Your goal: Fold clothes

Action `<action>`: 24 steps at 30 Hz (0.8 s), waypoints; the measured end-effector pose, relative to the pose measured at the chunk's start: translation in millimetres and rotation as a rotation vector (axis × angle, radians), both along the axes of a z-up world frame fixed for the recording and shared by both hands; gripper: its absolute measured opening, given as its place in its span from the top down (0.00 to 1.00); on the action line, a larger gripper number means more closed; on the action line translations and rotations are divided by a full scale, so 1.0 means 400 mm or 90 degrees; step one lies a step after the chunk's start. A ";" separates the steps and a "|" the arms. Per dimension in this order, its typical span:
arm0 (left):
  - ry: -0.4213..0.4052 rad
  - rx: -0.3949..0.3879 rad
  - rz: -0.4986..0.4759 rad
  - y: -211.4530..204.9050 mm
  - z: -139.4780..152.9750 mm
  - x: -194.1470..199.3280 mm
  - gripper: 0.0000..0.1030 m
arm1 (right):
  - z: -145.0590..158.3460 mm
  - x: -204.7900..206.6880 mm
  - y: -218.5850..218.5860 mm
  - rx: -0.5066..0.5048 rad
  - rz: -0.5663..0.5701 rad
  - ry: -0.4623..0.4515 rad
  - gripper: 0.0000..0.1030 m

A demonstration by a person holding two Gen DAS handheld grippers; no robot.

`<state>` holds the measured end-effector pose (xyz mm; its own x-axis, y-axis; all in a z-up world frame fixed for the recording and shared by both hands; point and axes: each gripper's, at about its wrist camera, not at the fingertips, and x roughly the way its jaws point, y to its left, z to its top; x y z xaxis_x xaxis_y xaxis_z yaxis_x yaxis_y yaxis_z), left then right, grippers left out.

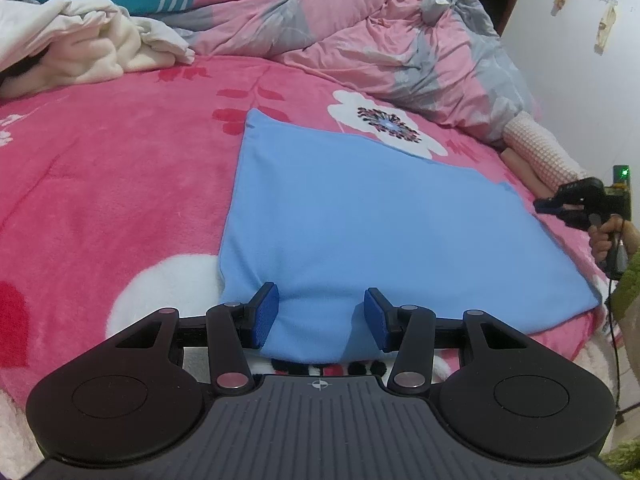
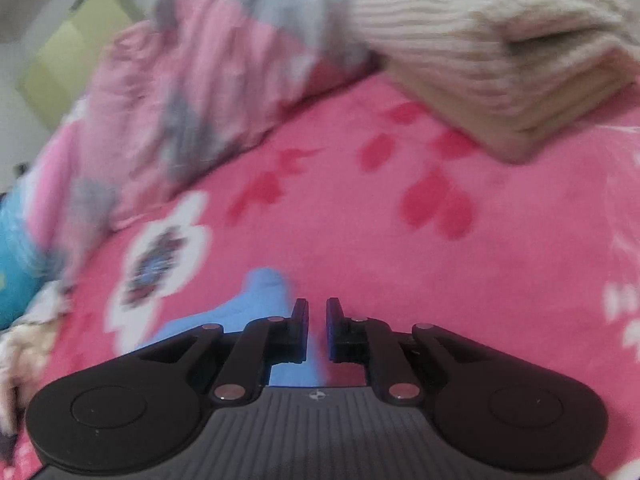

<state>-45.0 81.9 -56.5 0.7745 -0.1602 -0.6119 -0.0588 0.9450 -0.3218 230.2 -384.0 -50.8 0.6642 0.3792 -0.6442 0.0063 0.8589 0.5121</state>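
Note:
A light blue cloth (image 1: 360,216) lies flat and folded on the pink flowered blanket (image 1: 120,168). My left gripper (image 1: 320,308) is open, its blue pads (image 1: 266,316) on either side of a small raised fold at the cloth's near edge. In the left wrist view my right gripper (image 1: 546,206) hovers by the cloth's far right corner, held by a hand (image 1: 604,240). The right wrist view is blurred: my right gripper (image 2: 317,314) has only a narrow gap between its fingers and nothing in it, with a corner of the blue cloth (image 2: 260,296) just to its left.
A crumpled pink and grey quilt (image 1: 400,40) fills the back of the bed. A cream pile of clothes (image 1: 80,48) lies at the back left. A folded cream knit (image 2: 500,60) sits on the blanket at the far right, near the bed's edge.

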 end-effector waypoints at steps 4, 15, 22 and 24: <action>-0.008 0.007 0.024 -0.001 0.025 -0.015 0.54 | -0.018 0.016 0.056 0.009 0.027 0.028 0.90; -0.038 0.061 -0.011 -0.050 0.079 0.071 0.48 | 0.009 -0.211 0.239 -0.064 0.233 -0.075 0.88; 0.017 -0.009 0.132 0.097 0.029 0.027 0.51 | -0.069 -0.250 0.218 -0.007 0.181 -0.081 0.88; 0.005 0.024 0.144 0.111 0.053 0.008 0.51 | -0.078 -0.254 0.214 0.004 0.176 -0.091 0.89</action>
<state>-41.8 126.2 -35.3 0.7834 0.0397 -0.6203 -0.2728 0.9187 -0.2857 128.6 -298.6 -82.1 0.6197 0.5612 -0.5487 -0.2994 0.8153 0.4957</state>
